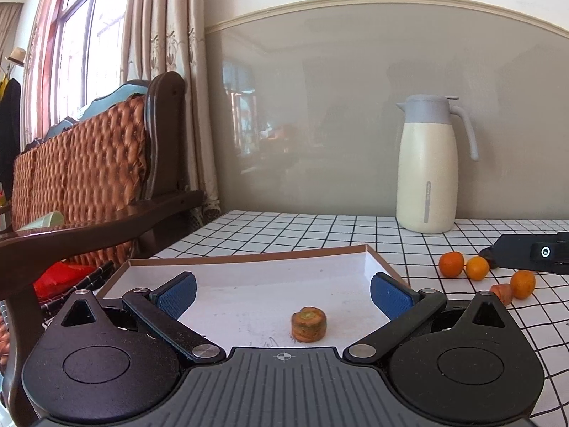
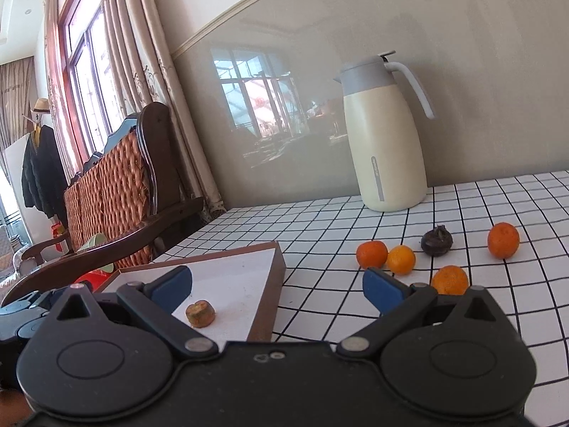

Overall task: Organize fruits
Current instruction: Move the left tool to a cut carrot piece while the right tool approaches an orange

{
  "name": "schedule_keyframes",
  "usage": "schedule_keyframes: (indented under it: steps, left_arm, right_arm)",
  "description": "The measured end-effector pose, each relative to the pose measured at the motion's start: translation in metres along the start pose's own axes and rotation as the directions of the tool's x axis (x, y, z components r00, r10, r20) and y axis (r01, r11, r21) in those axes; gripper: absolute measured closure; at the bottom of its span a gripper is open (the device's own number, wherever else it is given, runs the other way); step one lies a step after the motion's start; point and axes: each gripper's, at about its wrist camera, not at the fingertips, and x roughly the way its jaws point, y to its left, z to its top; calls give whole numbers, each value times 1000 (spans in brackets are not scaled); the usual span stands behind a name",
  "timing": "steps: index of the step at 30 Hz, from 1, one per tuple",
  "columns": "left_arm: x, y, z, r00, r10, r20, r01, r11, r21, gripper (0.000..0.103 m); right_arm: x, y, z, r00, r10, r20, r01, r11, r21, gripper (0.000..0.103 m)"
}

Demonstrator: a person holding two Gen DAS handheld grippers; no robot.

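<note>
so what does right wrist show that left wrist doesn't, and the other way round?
Right wrist only: the whole dark shrivelled fruit and four oranges, including the far-right orange.
Left wrist only: the right gripper from outside, beside the fruit, a carrot piece on the cloth, and only three oranges.
Both: the open left gripper over the shallow box, the carrot chunk inside it, the cream jug, the checked tablecloth.

Carrot chunk (image 1: pixel 308 323) upright in tray (image 1: pixel 249 267), oranges (image 2: pixel 371 253) outside
</note>
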Motion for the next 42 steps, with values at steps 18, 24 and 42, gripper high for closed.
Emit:
schedule_keyframes:
  steps: [18, 24, 42]
  left_arm:
    - [-8, -96, -1, 978, -207, -10, 207, 973, 99, 0]
    - [-8, -118, -3, 968, -250, -38, 253, 961, 109, 0]
    - [17, -172, -10, 939, -306, -155, 321, 943, 85, 0]
  right_arm:
    - [-38, -66, 7, 962, -271, 13, 270, 961, 62, 6]
    - [-46, -80, 6, 946, -323, 6, 322, 944, 78, 6]
    - [-53, -111, 0, 913, -406, -39, 408, 910, 75, 6]
